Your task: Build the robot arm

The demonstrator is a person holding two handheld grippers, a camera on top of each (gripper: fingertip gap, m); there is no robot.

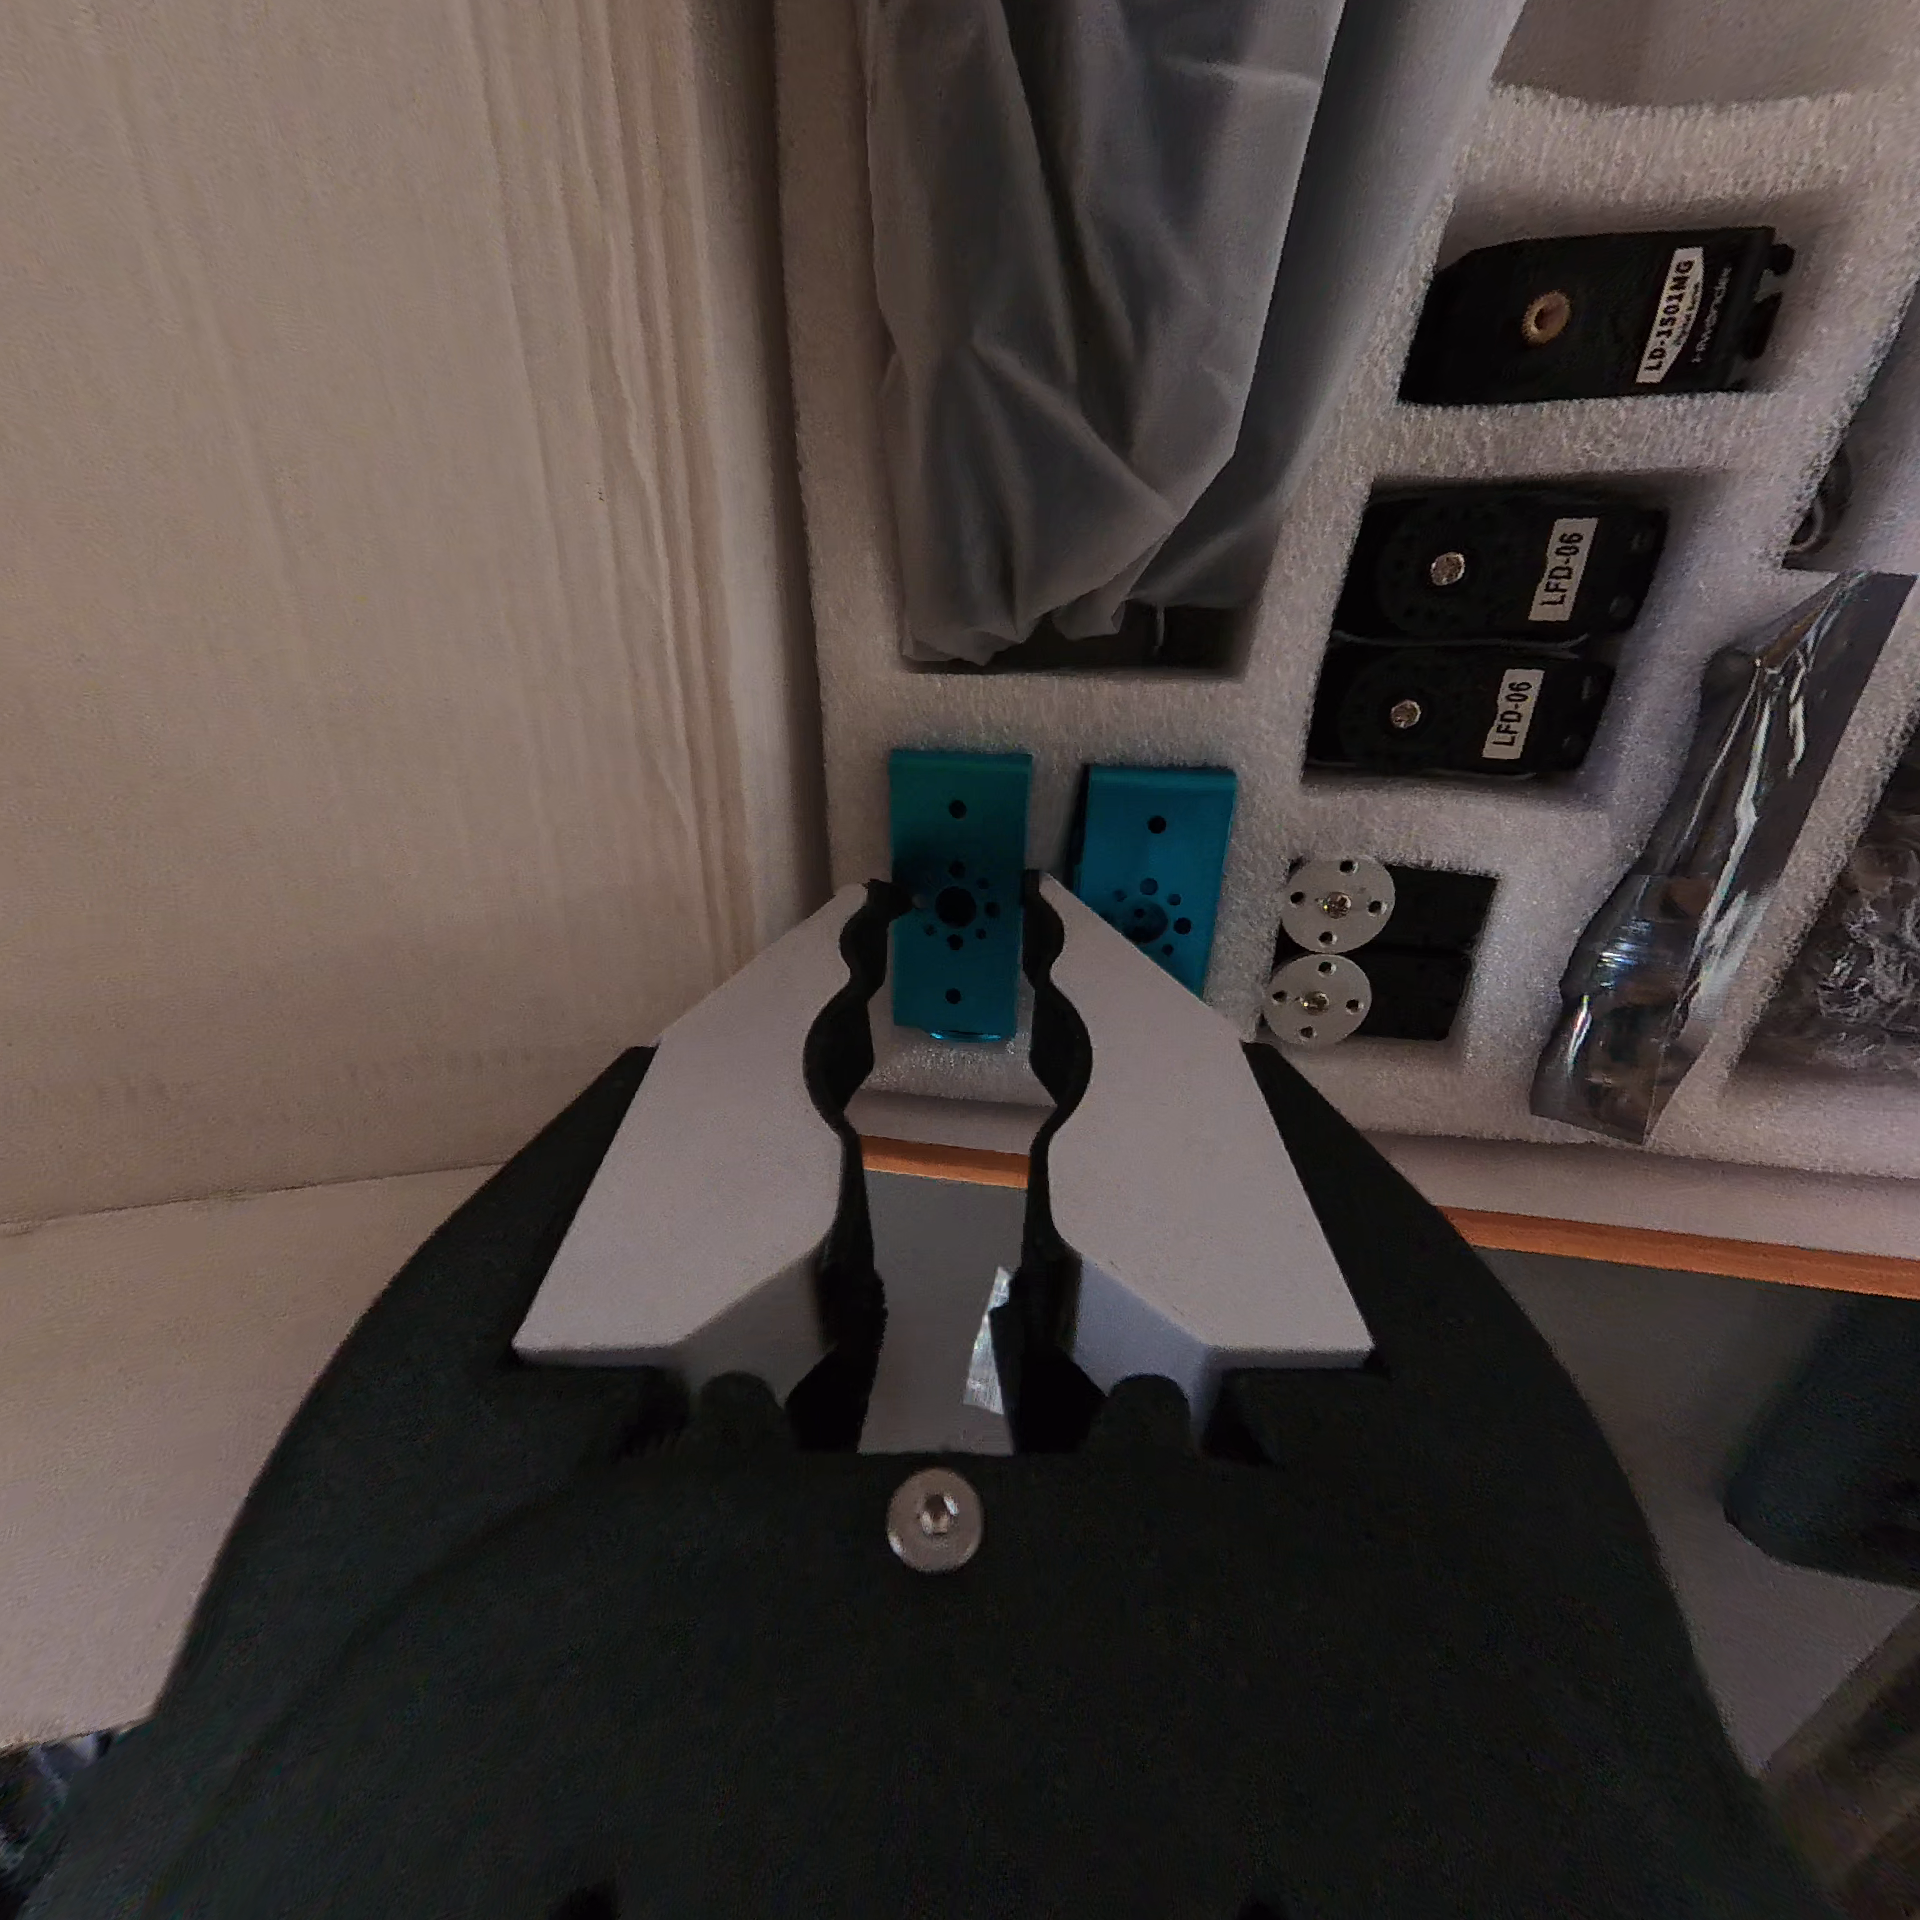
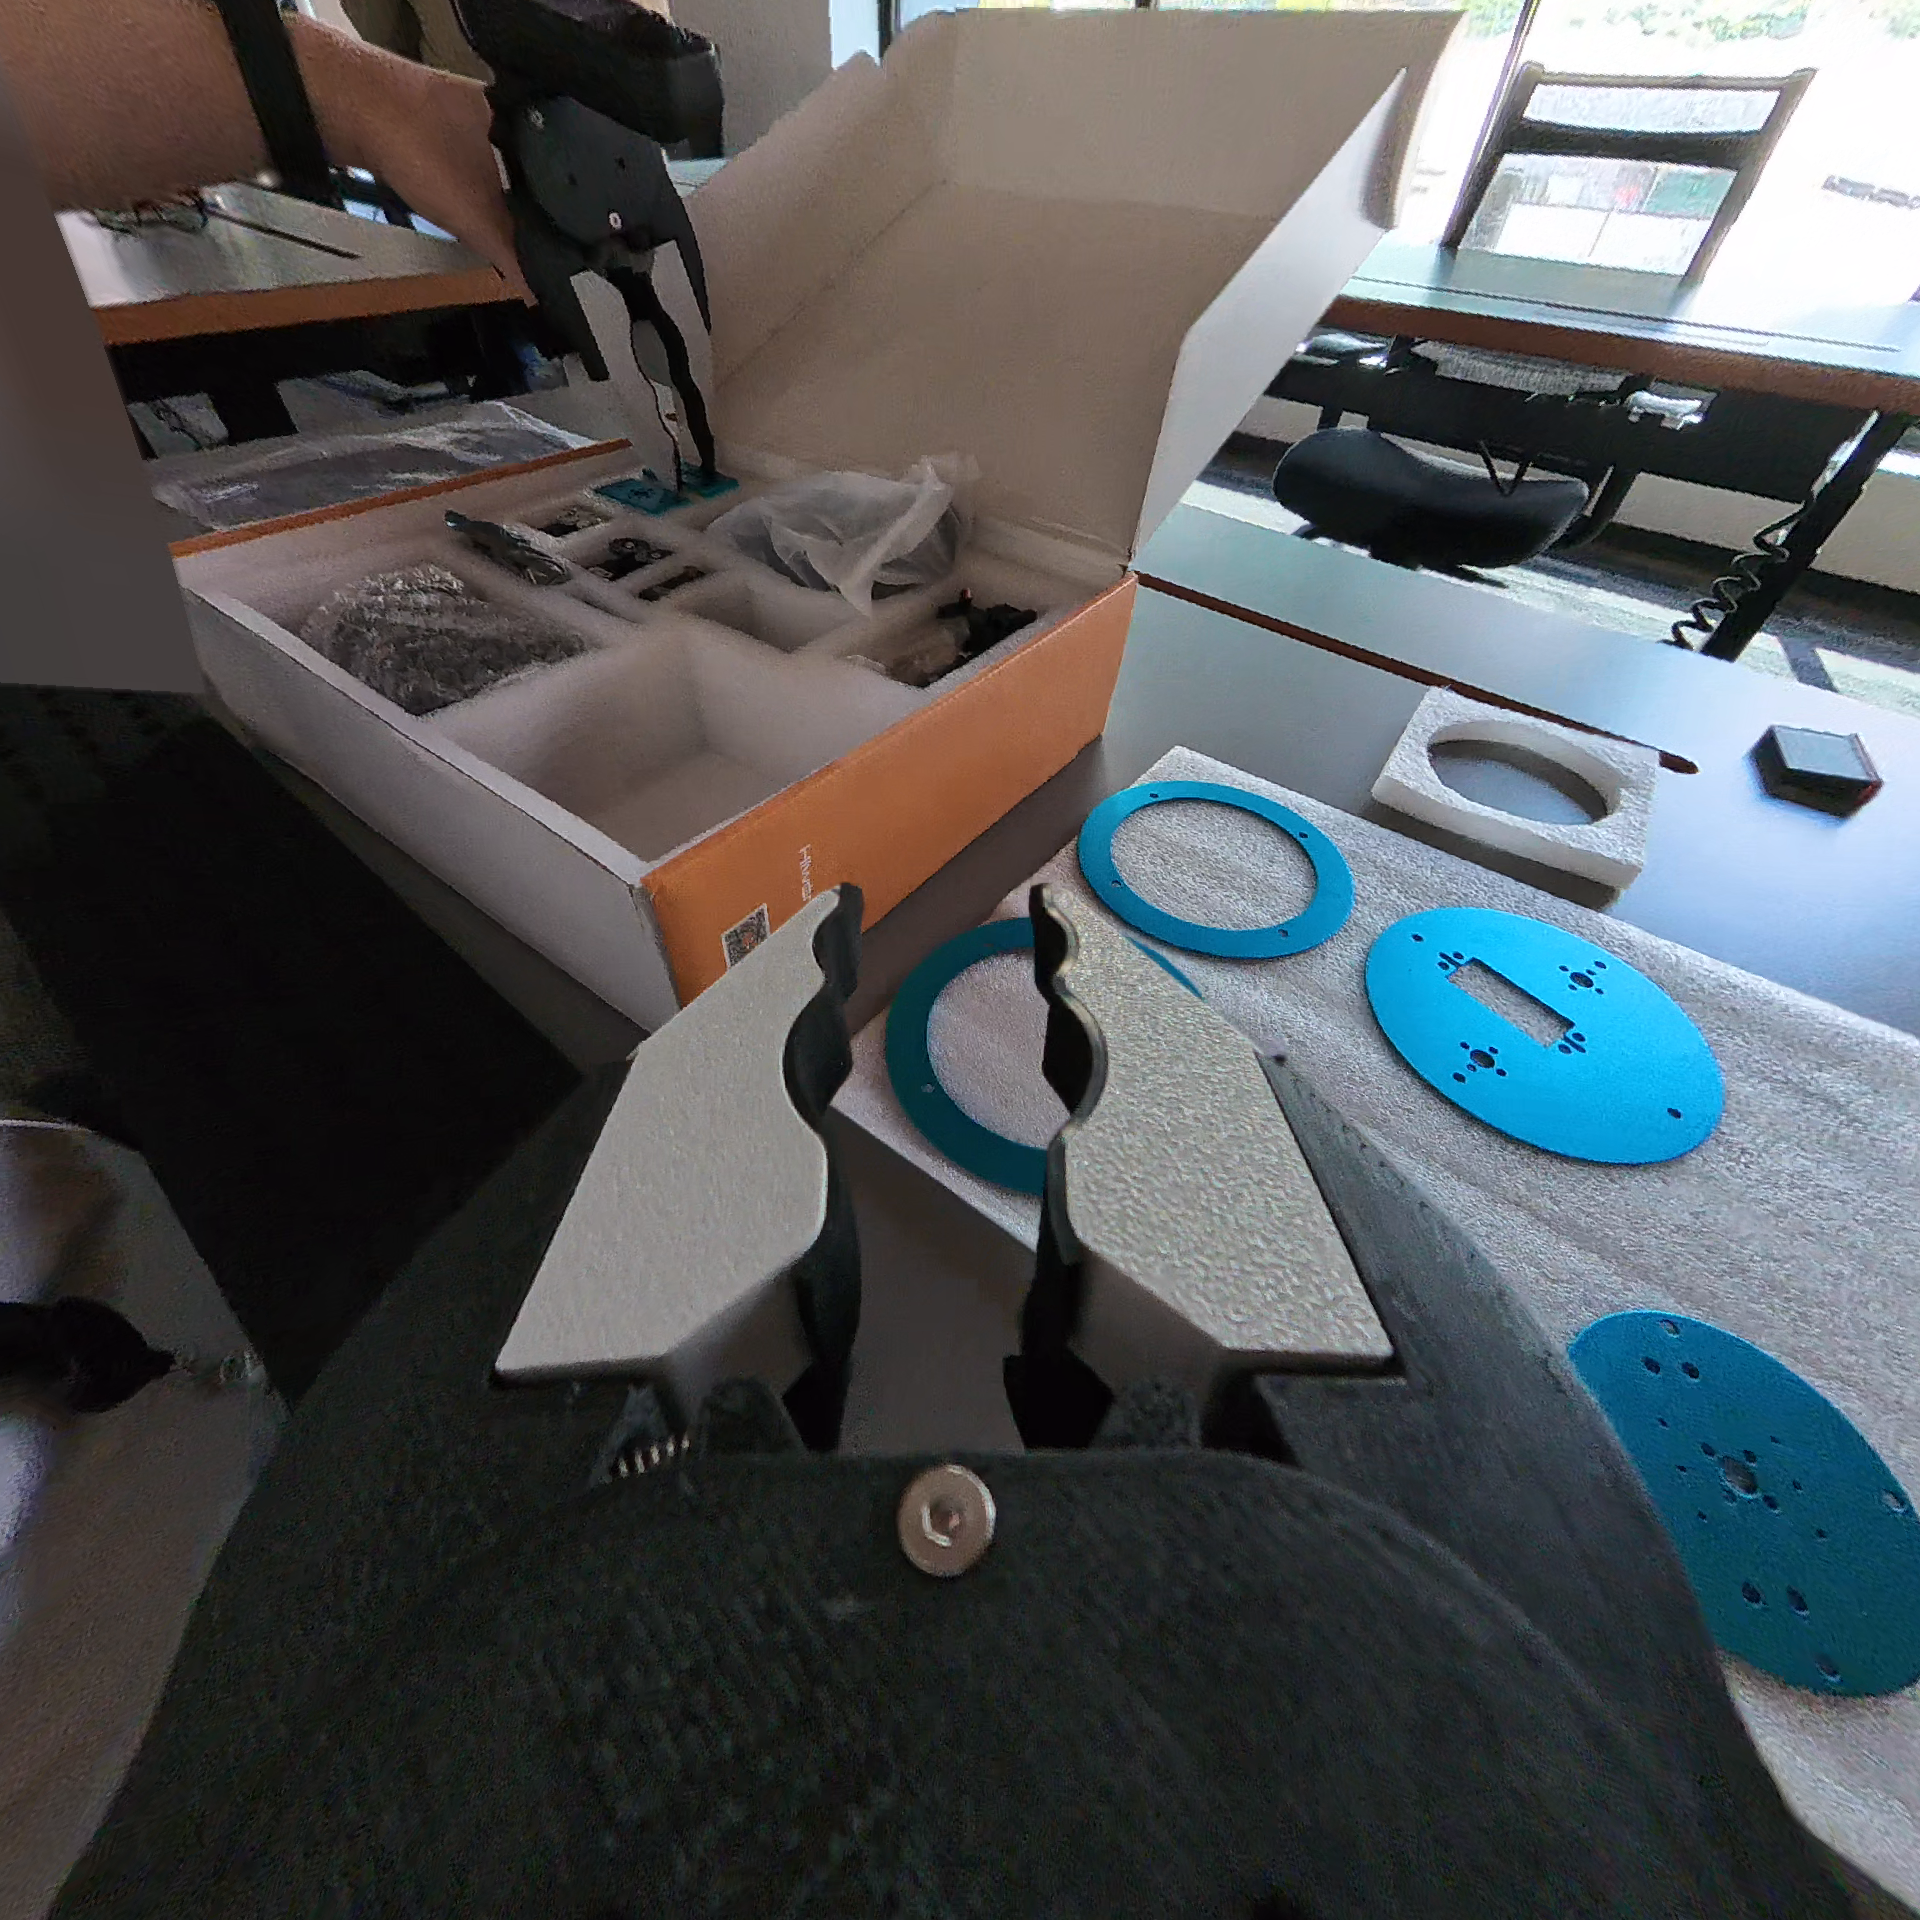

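My left gripper point(image 1: 956, 894) is down in the white foam insert point(image 1: 1320, 436) of an open box. Its fingertips press on both long edges of a blue metal bracket point(image 1: 956, 831), which stands in a foam slot. A second blue bracket point(image 1: 1153, 873) sits just to its right. The left gripper also shows in the right wrist view point(image 2: 681, 457), at the box's far corner. My right gripper point(image 2: 940, 904) is open and empty. It hovers over a blue ring point(image 2: 909, 1049) on a grey foam sheet point(image 2: 1455, 1247), beside the orange-sided box point(image 2: 904, 821).
Black servos point(image 1: 1496, 566), round metal horns point(image 1: 1335, 899), a thin plastic bag point(image 1: 1070, 364) and a silver pouch point(image 1: 1714, 862) fill the other slots. The box lid point(image 1: 364, 571) stands to the left. On the foam sheet lie another ring point(image 2: 1195, 795) and two blue discs point(image 2: 1621, 1081). About 45 cm separates my left fingertips from my right. From my left tips it is roughly 8 cm to the white foam insert point(image 1: 1320, 436); from my right, 35 cm. Look for it in the right wrist view point(image 2: 711, 537) too.
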